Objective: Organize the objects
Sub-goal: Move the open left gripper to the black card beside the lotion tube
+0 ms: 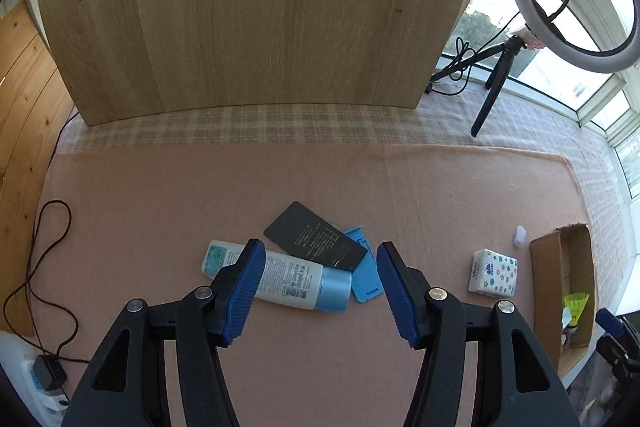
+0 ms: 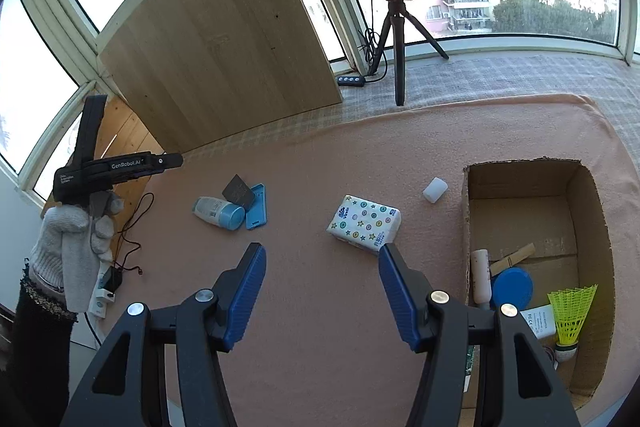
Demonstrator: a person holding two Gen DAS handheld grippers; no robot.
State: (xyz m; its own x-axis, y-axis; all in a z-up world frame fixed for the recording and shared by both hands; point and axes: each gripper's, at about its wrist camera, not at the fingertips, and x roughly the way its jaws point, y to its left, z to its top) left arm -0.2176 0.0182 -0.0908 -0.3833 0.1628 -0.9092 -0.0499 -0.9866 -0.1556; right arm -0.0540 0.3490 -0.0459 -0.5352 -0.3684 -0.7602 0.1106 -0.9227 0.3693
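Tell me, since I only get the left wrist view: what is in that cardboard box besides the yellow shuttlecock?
Observer: A blue disc lies on the floor of the box.
Operator: Anything else in there?
Observer: A wooden clothespin, just behind the disc.
Operator: And who holds the gripper I'm looking along?
Observer: A gloved hand grips the left gripper from below.

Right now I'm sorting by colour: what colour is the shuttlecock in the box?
Yellow-green shuttlecock, clearest in the right wrist view.
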